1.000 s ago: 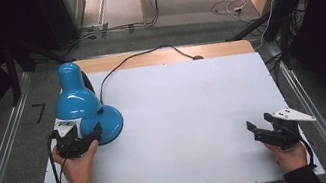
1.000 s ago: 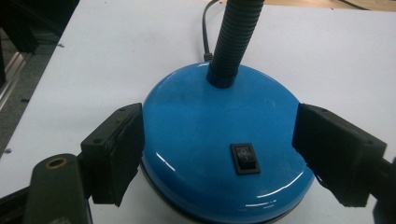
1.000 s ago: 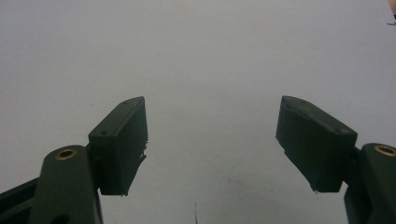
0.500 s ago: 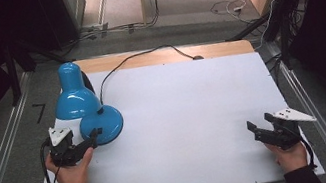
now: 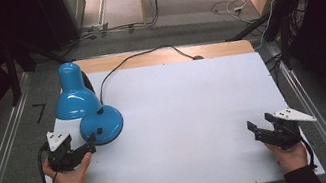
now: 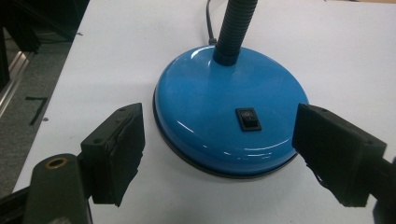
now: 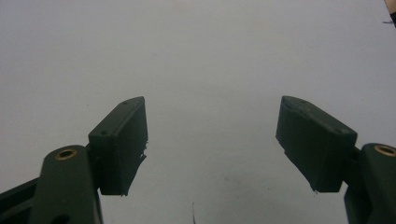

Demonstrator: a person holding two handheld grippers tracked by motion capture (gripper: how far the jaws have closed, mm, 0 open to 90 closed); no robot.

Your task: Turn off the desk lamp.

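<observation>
left gripper (image 5: 90, 146) pulled back off blue lamp (image 5: 101, 125) base, jaws wide | right gripper (image 5: 254, 131) unmoved far right of lamp; jaws wide

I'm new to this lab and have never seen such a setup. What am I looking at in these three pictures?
A person sits at a white table and holds a hand-held gripper in each hand: a tool with two black jaws. The high view looks down from above; the left gripper is at its left, the right gripper at its right. The other two pictures come from cameras riding on the grippers, looking along their jaws. A blue desk lamp stands on the table, its cord running to the far edge. The left gripper view shows open jaws either side of the lamp's base, which carries a black switch. Both grippers are open and hold nothing.
</observation>
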